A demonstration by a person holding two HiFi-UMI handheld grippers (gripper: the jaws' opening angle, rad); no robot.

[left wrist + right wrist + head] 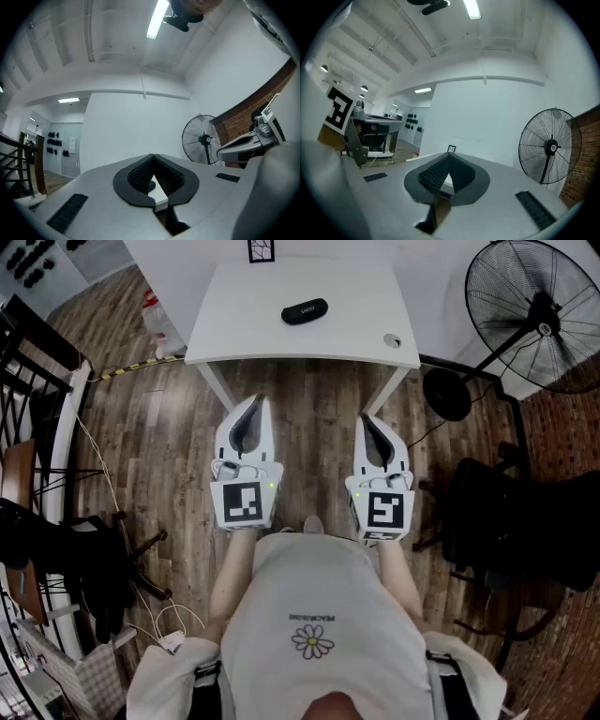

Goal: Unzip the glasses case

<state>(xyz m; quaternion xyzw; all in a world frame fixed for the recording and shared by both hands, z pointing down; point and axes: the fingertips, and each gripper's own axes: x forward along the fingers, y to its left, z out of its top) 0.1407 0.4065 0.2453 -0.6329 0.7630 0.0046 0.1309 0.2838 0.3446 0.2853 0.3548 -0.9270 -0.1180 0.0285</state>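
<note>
White left gripper [253, 413]: held in front of the person's body, short of the table; jaws pressed together at the tips, nothing between them.
White right gripper [372, 430]: level with the left one and on the same side of the table; jaws closed tip to tip, empty.
Table [244, 324]: white top, directly ahead of both grippers; its near edge lies just beyond the jaw tips.
Glasses case [305, 311]: black, on the far half of the table, not touched by either gripper.
Bearing: the case lies ahead, between the lines of the two grippers and well apart from both; the left gripper appears slightly nearer.
Long axis: runs left to right across the table, with the right end turned slightly away.
Zip side: too small to tell.
Next move: both grippers must reach forward over the table's near edge.
</note>
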